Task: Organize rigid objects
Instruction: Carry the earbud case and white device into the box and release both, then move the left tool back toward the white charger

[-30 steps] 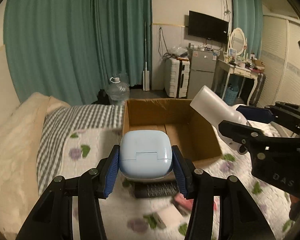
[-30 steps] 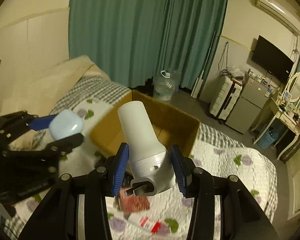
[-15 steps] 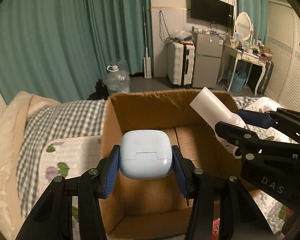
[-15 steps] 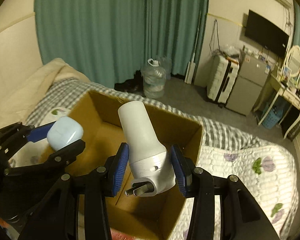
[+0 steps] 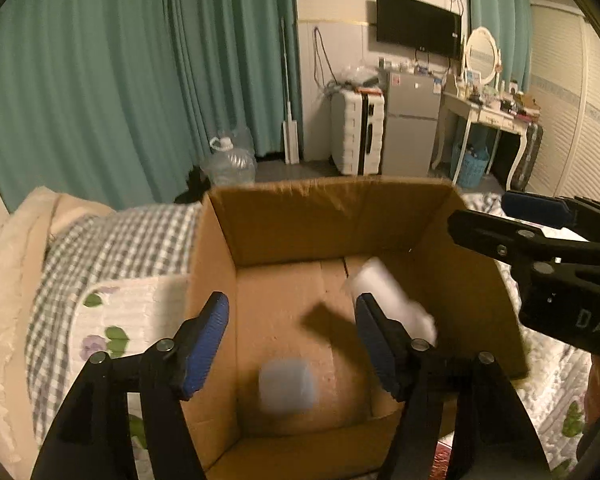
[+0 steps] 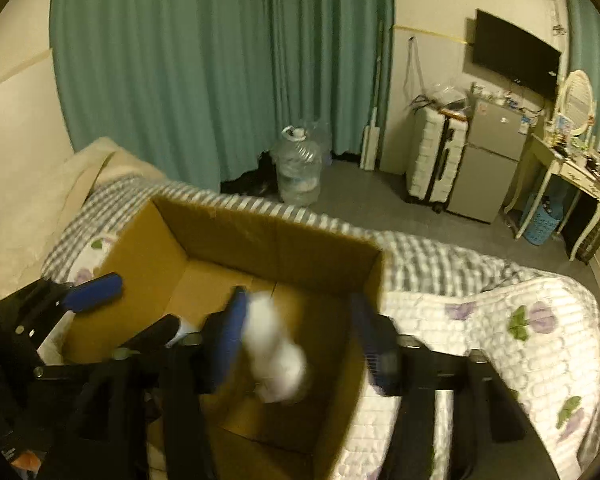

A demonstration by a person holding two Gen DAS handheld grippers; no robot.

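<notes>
An open cardboard box (image 5: 328, 216) sits on the bed; it also shows in the right wrist view (image 6: 268, 240). My left gripper (image 5: 292, 340) is open above the box, empty. A pale blue rounded case (image 5: 287, 392), blurred, is inside the box below it. My right gripper (image 6: 298, 344) is open over the box. A white bottle-shaped object (image 6: 274, 356), blurred, is between and below its fingers, free of them; it also shows in the left wrist view (image 5: 392, 300). The right gripper (image 5: 540, 240) enters the left wrist view at right.
The bed has a floral quilt (image 6: 500, 320) and a checked blanket (image 5: 112, 240). On the floor behind stand a water jug (image 6: 300, 168), a white suitcase (image 6: 432, 156), a small fridge (image 6: 488, 160) and a dressing table (image 5: 496, 112). Teal curtains (image 5: 140, 60) cover the back wall.
Both grippers opened over the box. The pale blue case left the left gripper and the white object left the right gripper; both are now blurred inside the box.
</notes>
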